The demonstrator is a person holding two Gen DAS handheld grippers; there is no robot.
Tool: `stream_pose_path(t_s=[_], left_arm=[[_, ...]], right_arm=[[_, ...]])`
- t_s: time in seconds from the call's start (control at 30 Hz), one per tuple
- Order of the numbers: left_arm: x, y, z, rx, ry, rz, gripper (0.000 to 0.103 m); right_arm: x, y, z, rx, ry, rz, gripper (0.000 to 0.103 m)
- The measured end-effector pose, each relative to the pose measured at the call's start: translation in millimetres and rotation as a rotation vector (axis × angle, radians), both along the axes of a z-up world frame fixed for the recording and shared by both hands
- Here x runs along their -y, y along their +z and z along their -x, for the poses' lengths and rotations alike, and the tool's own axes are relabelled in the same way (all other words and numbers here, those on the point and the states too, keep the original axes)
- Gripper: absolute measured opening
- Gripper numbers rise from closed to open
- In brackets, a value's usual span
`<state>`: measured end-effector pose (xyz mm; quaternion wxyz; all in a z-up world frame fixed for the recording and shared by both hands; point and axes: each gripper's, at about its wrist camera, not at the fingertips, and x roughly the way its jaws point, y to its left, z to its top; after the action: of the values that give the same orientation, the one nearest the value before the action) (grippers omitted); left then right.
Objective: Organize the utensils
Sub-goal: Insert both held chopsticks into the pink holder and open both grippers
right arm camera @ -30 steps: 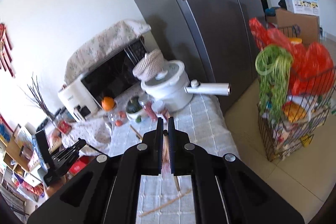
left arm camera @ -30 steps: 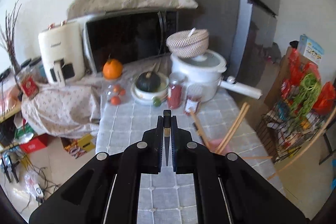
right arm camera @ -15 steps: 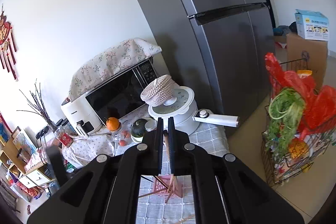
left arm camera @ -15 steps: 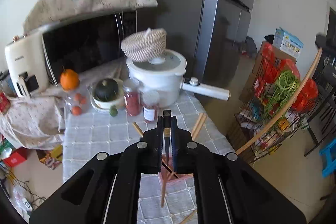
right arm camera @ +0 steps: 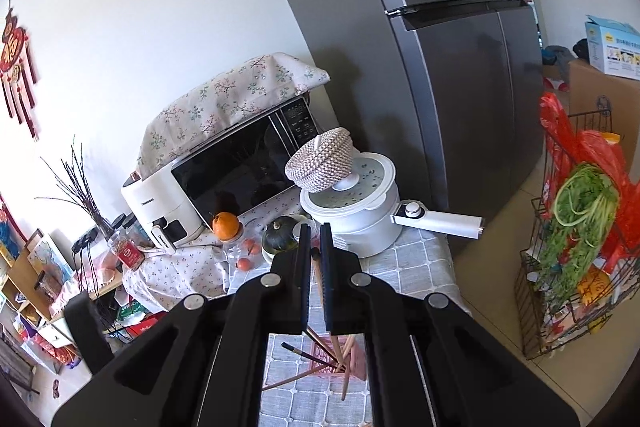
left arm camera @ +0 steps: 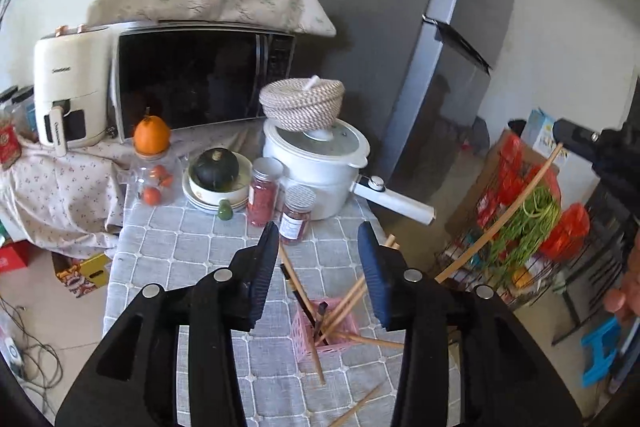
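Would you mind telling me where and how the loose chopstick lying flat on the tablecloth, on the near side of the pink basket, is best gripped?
Grip the loose chopstick near its middle, coming from above with the jaws across its thin shaft. It lies flat on the tablecloth, apart from the pink basket, leaving both sides free.

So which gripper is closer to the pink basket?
Left. The left gripper, jaws opening empty, hangs just above the pink basket; right gripper, shut on a chopstick, sits higher, aside.
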<state>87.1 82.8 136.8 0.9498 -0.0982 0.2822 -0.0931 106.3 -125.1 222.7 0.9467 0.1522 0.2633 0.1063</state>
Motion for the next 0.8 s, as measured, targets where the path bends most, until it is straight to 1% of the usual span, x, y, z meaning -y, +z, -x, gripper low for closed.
stream_pose_path(t_s=[0.1,0.23,0.33,0.4,0.43,0.5,0.53,0.57,0.6,0.63,0.67,0.73,0.8], left_arm=[[-11,-5,-1,-0.015,0.014,0.005,0.040],[-23,-20,-3,-0.050,0.023,0.015,0.040],[-30,-33,-4,-0.077,0.023,0.028,0.040],[-33,-40,-5,-0.096,0.023,0.030,0.040],[-34,-43,-6,-0.105,0.023,0.029,0.040],[-35,-43,-3,-0.106,0.023,0.023,0.040],[-35,-40,0,-0.096,0.026,0.015,0.040],[-34,-36,3,-0.081,0.029,0.008,0.040],[-33,-31,6,-0.068,0.029,0.001,0.043],[-31,-26,10,-0.051,0.030,-0.006,0.045],[-28,-23,13,-0.038,0.031,-0.012,0.047],[-21,-15,20,-0.013,0.033,-0.029,0.052],[-15,-13,24,-0.010,0.033,-0.041,0.054]], right_arm=[[-7,-4,-4,-0.005,0.003,0.015,0.005],[-24,-18,-14,-0.021,0.014,0.046,0.005],[-38,-41,-25,-0.037,0.029,0.058,0.005],[-49,-67,-33,-0.055,0.047,0.068,0.005],[-53,-76,-35,-0.062,0.053,0.076,0.008],[-65,-99,-38,-0.094,0.077,0.105,0.008],[-68,-104,-37,-0.101,0.081,0.114,0.009],[-71,-107,-34,-0.103,0.088,0.126,0.009],[-74,-107,-29,-0.093,0.091,0.144,0.011],[-76,-104,-24,-0.077,0.088,0.163,0.015],[-76,-101,-19,-0.063,0.087,0.172,0.017],[-77,-94,-9,-0.036,0.078,0.196,0.018],[-77,-88,4,-0.013,0.061,0.232,0.019]])
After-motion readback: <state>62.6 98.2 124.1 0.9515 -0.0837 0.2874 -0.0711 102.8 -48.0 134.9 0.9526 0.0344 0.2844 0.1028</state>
